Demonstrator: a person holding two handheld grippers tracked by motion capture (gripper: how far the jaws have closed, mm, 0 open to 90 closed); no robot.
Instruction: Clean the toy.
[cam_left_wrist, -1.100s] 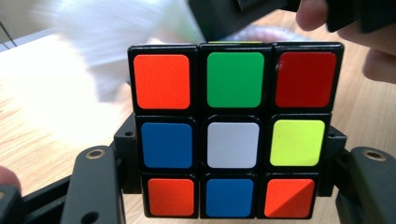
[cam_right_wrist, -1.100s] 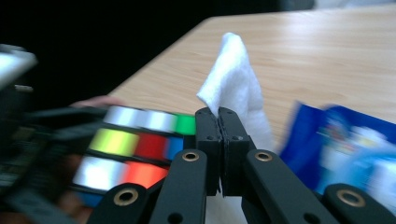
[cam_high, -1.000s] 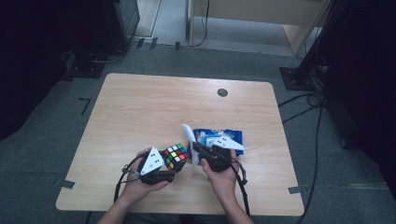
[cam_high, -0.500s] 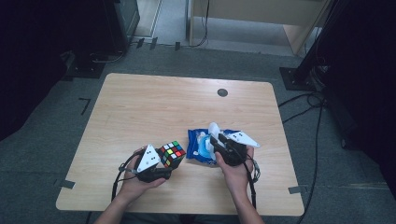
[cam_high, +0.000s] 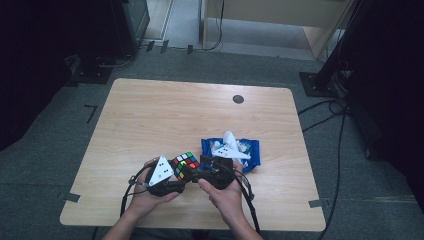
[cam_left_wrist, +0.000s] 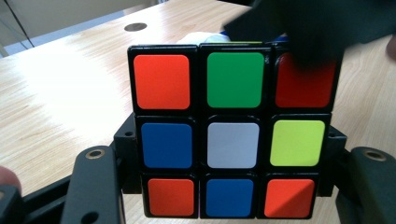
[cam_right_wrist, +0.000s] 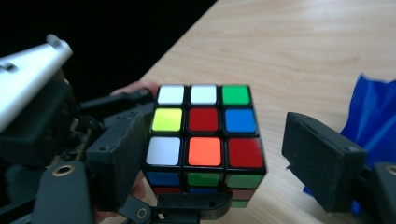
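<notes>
Beside the cube (cam_high: 183, 165) clamped in the left gripper (cam_high: 172, 175), right gripper (cam_high: 207, 170) newly arrived, jaws spread.

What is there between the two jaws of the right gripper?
The Rubik's cube sits between them in the right gripper view: one jaw is against its side, while bare table shows between it and the other.

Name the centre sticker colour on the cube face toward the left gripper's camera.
White, clearest in the left gripper view.

Puzzle cube (cam_left_wrist: 232, 135): glossy plastic stickers on a black plastic body. Under it, table (cam_high: 165, 115): light wood-grain top, smooth, slight sheen. Right of the cube, blue wrapper (cam_high: 252, 152): shiny crinkled film. Gripper pads (cam_right_wrist: 322, 158) beside the cube: matt black, foam-like.
</notes>
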